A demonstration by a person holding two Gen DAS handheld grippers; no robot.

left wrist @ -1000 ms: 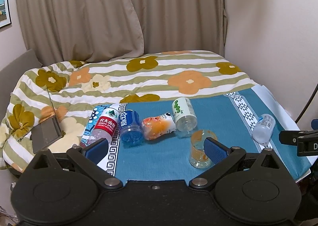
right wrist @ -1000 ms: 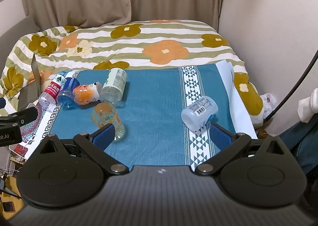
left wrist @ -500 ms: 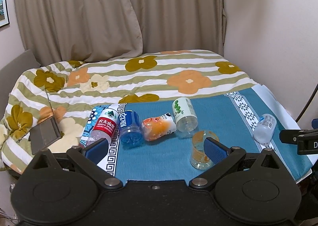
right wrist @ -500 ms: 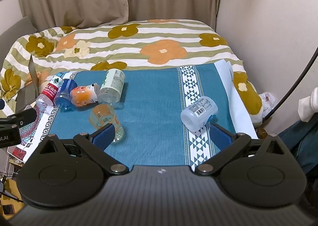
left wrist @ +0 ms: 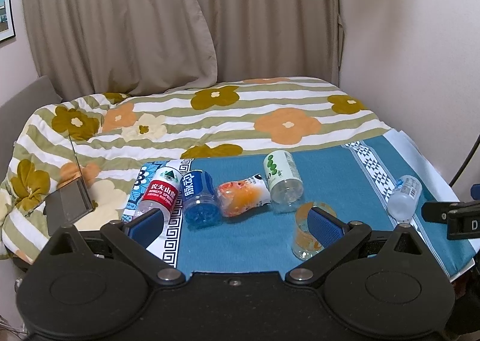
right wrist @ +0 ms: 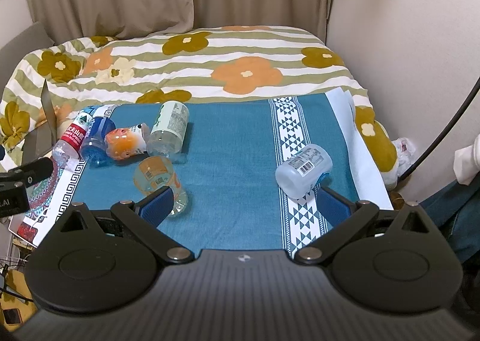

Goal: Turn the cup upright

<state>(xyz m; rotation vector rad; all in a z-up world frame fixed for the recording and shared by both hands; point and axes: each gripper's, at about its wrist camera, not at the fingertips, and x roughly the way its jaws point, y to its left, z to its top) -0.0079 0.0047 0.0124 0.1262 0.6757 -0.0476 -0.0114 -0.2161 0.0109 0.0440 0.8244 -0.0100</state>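
Cup (right wrist: 159,182) lies on its side on the blue cloth (right wrist: 234,161), just in front of four toppled bottles (right wrist: 120,137). A clear bottle (right wrist: 304,170) lies well apart. Left gripper (left wrist: 234,225) and right gripper (right wrist: 243,204) hold their fingers apart, gripping nothing.

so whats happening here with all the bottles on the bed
A person holds two sets of tongs, left and right, both open and gripping nothing. Several bottles lie on their sides on a blue cloth. The clear orange-printed cup lies tipped over near the front, not yet set upright.
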